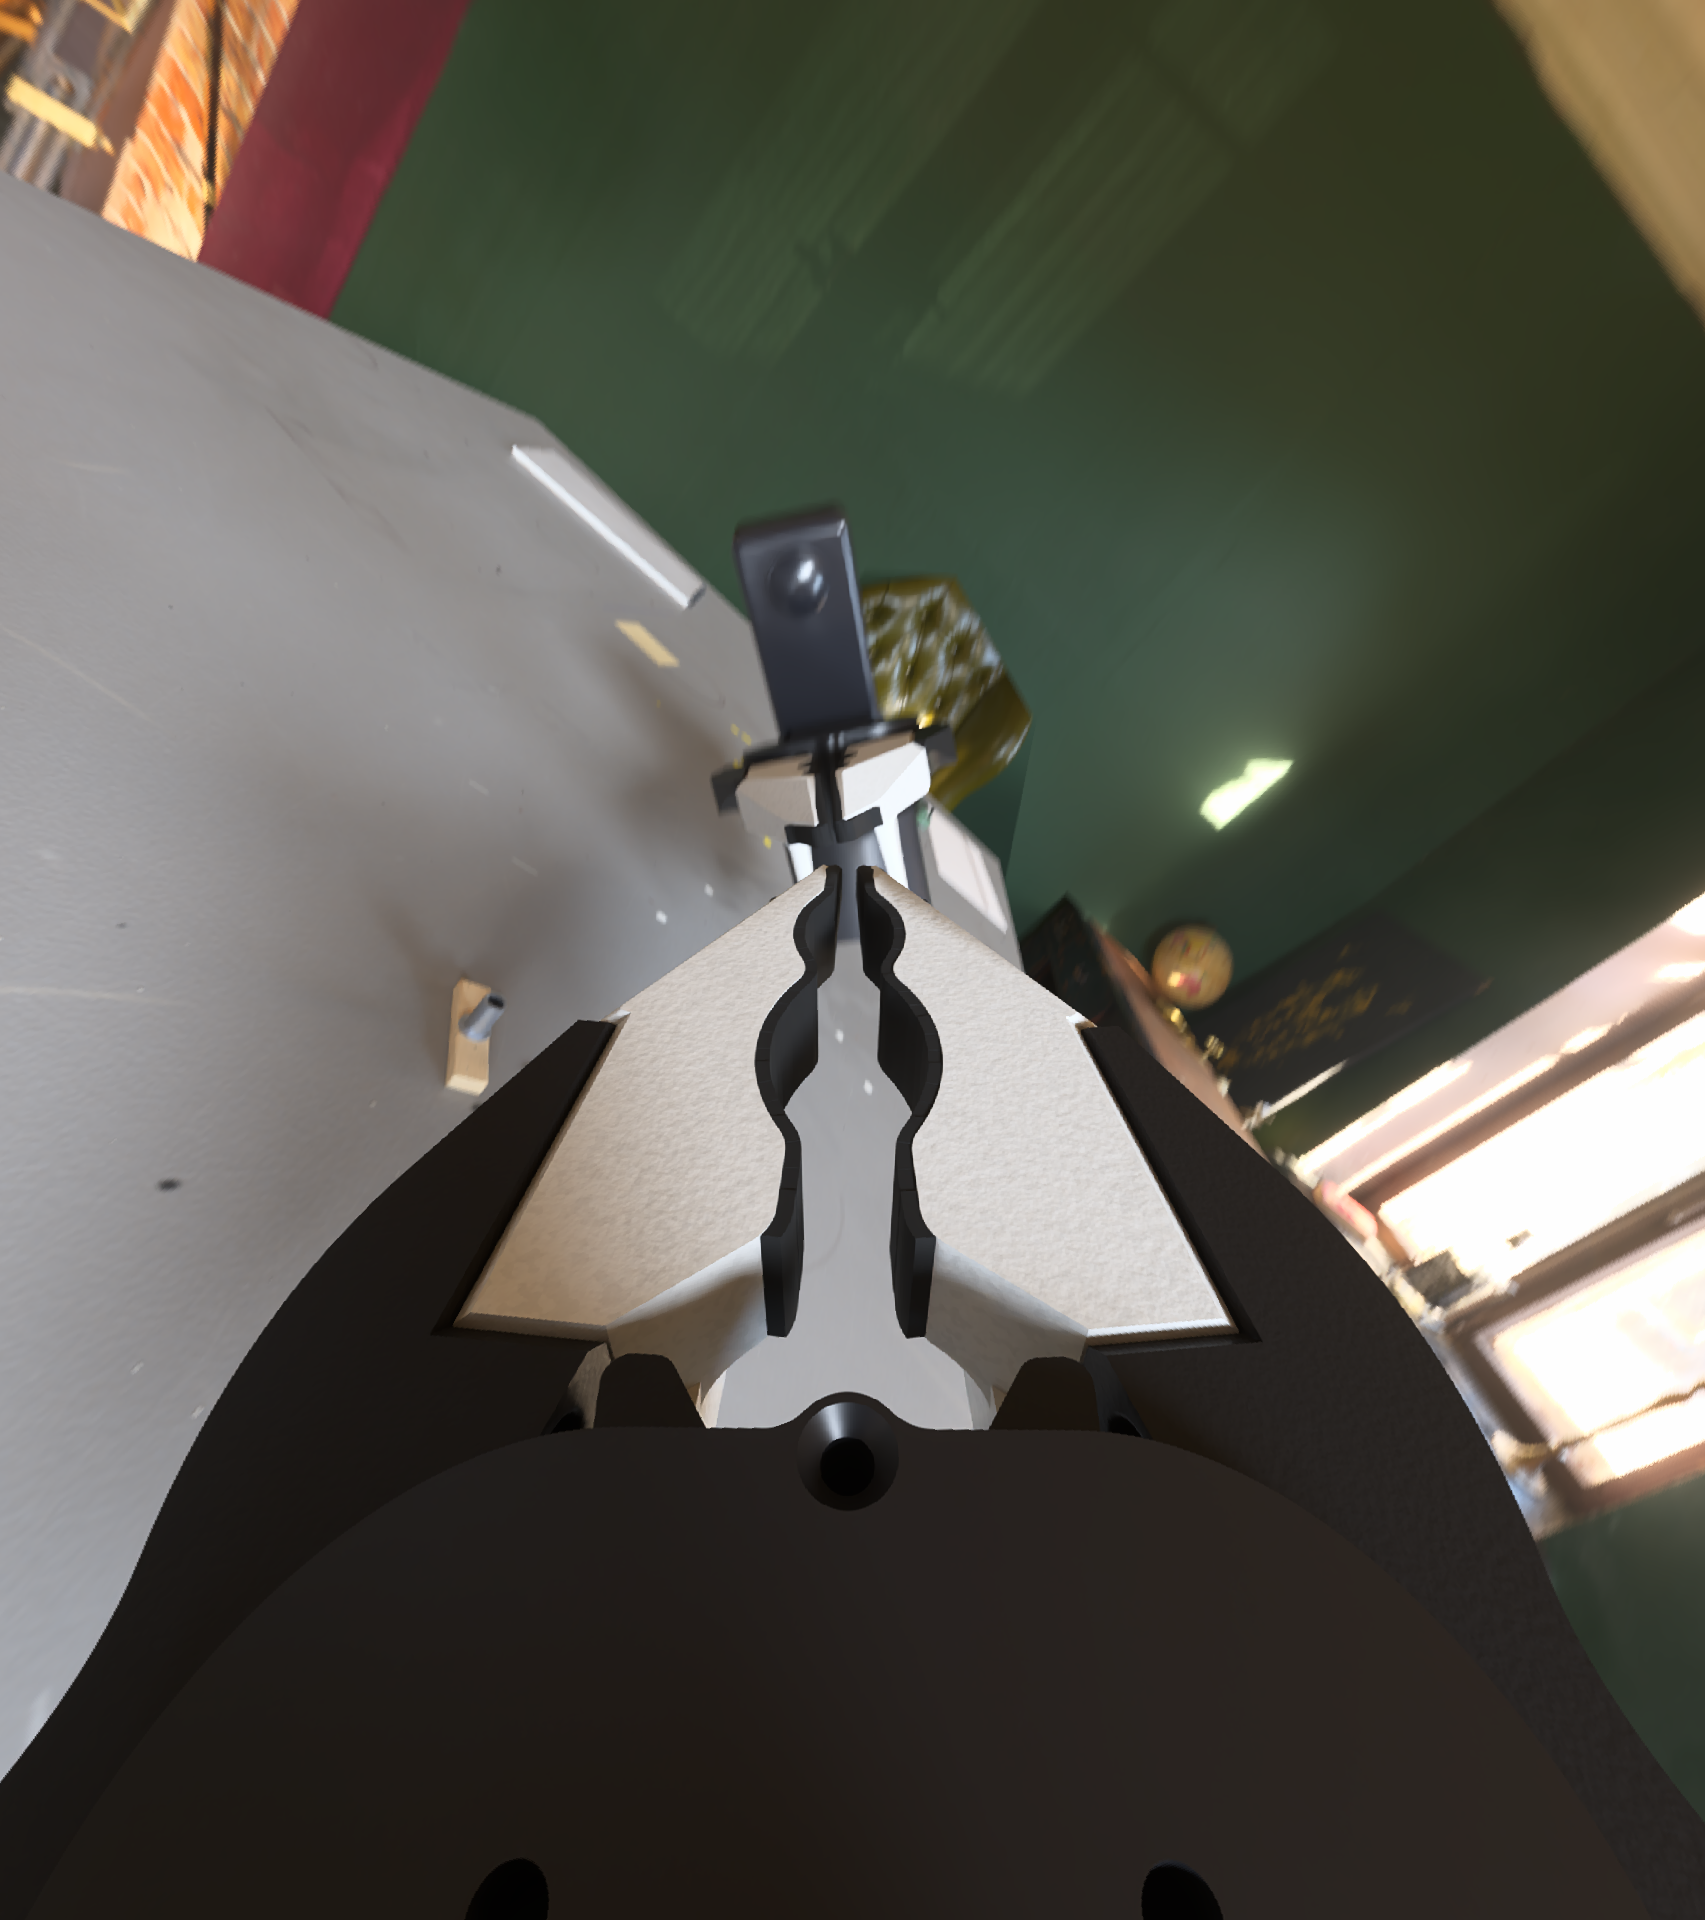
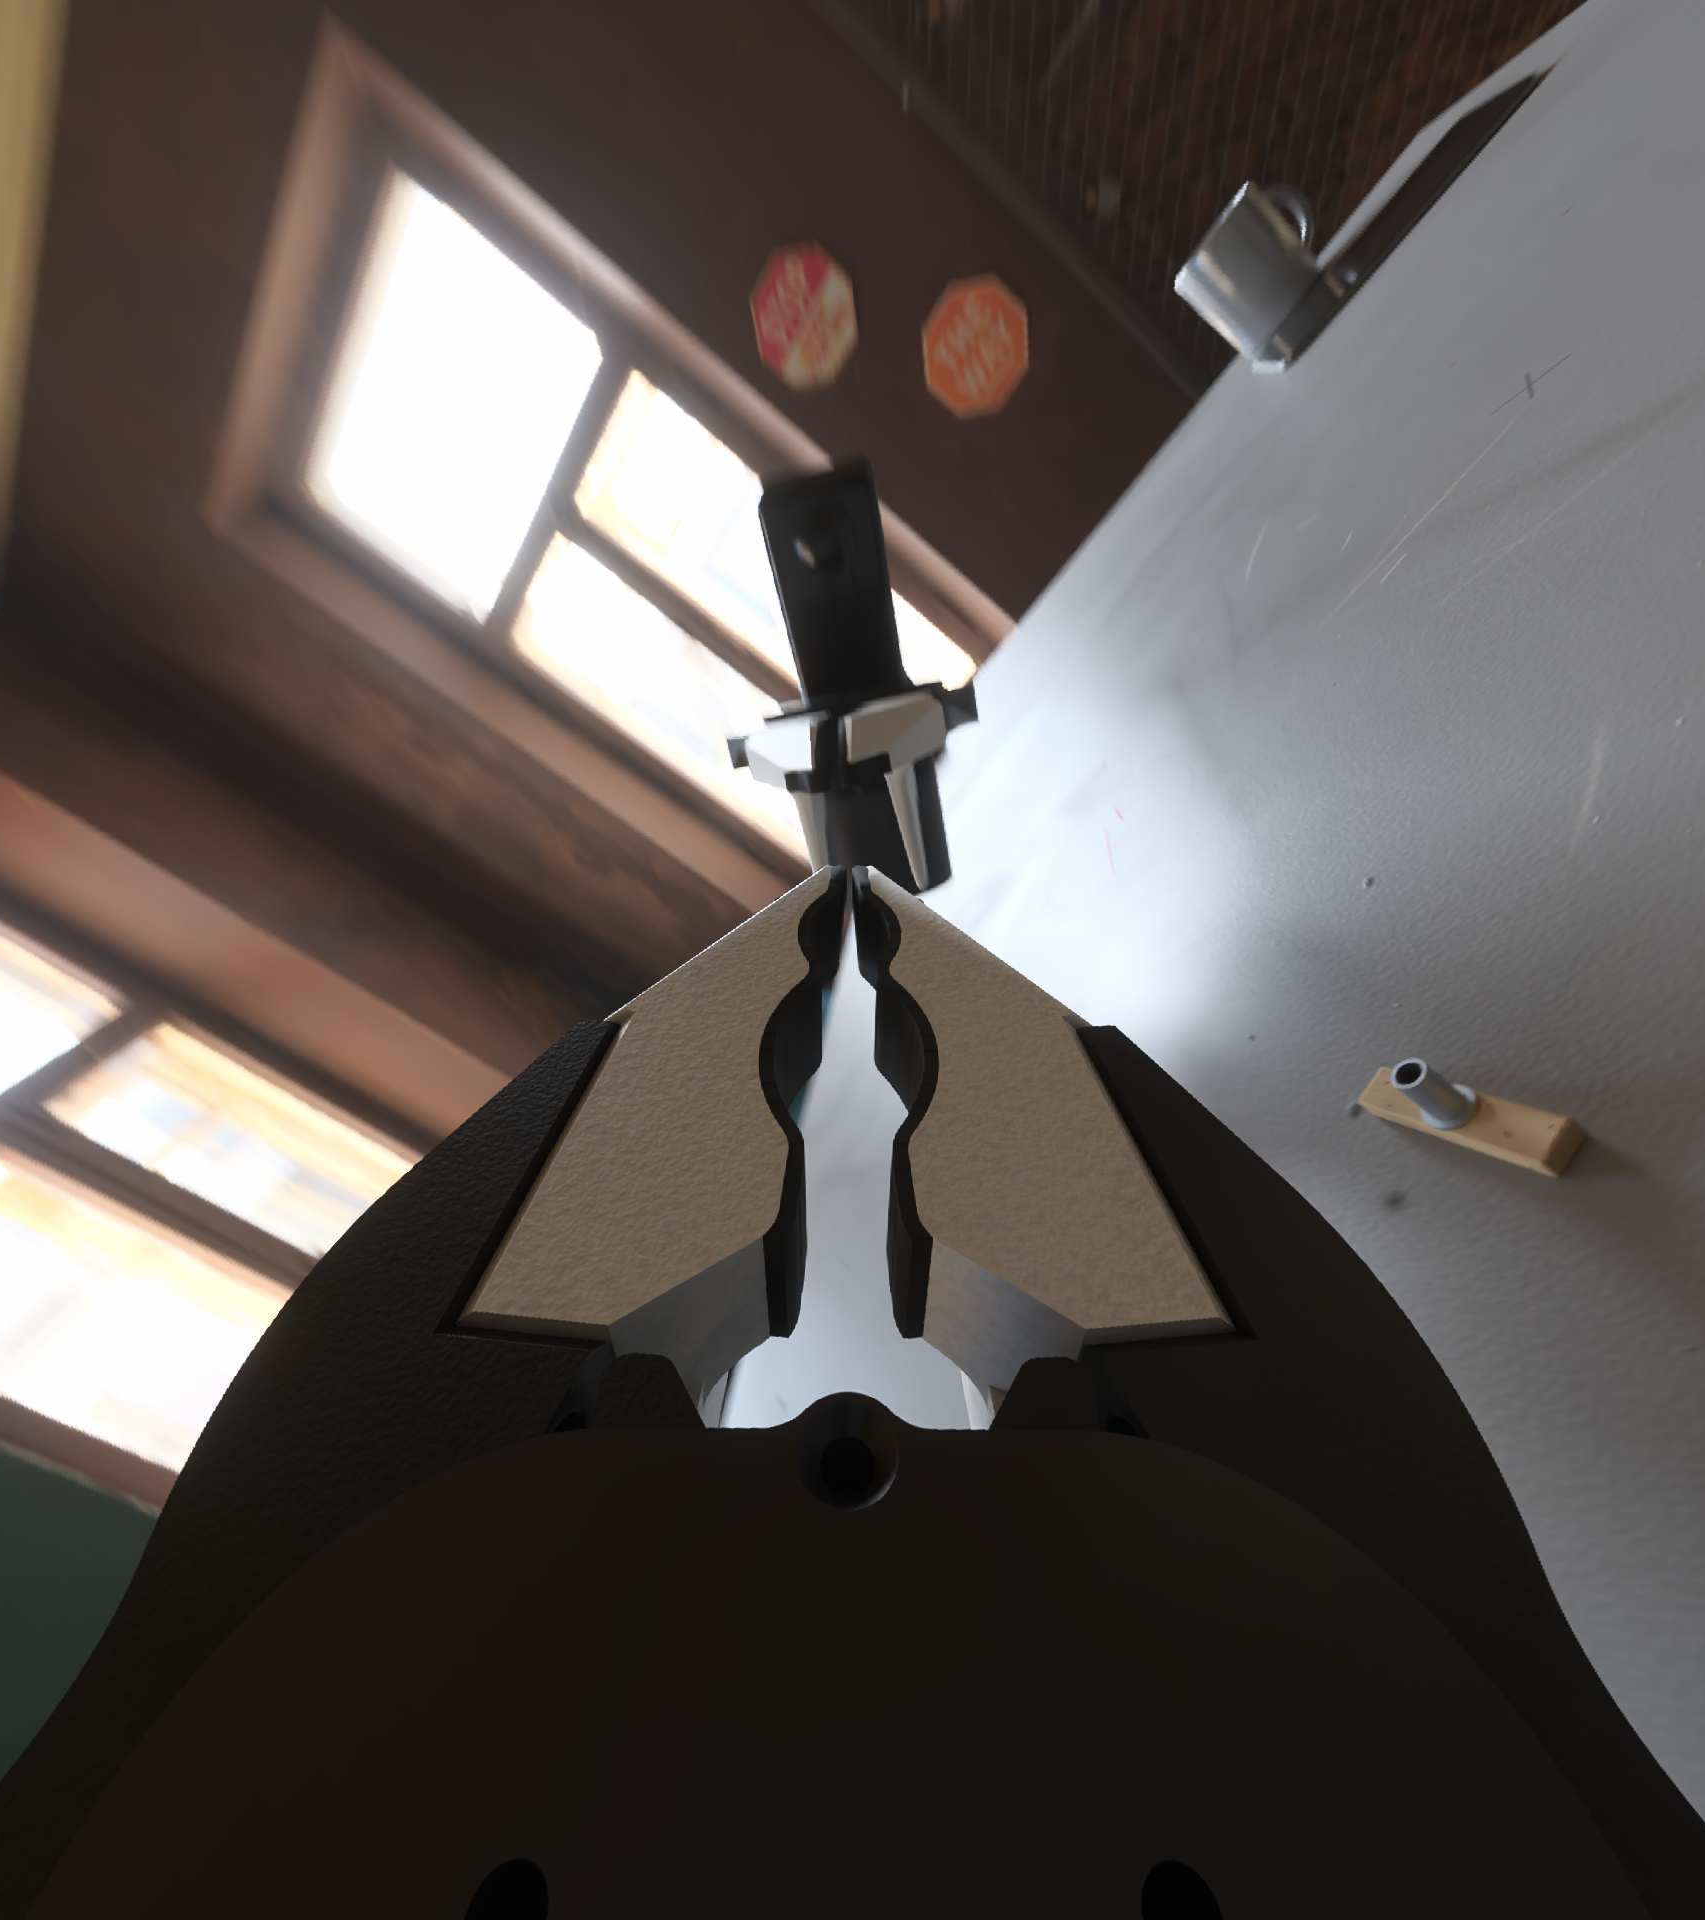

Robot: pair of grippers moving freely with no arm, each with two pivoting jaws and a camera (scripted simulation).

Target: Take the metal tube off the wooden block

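A short metal tube [image 2: 1438, 1105] stands upright on a flat wooden block [image 2: 1482, 1135] that lies on the grey table [image 2: 1450, 727]. In the left wrist view the tube [image 1: 482, 1018] and block [image 1: 470, 1044] sit to the left of my fingers. My left gripper [image 1: 848, 878] is shut and empty, above the table and well apart from the block. My right gripper [image 2: 848, 878] is shut and empty too, with the block off to its right. Each gripper shows in the other's view, tip to tip: the right one [image 1: 832, 821] and the left one [image 2: 853, 821].
A metal mug [image 2: 1248, 275] stands near the table's far edge beside a dark flat panel [image 2: 1430, 177]. A thin white bar [image 1: 609, 525] and a small tan piece [image 1: 648, 640] lie on the table. A yellow-patterned object [image 1: 941, 665] sits behind the other gripper. Windows and walls surround.
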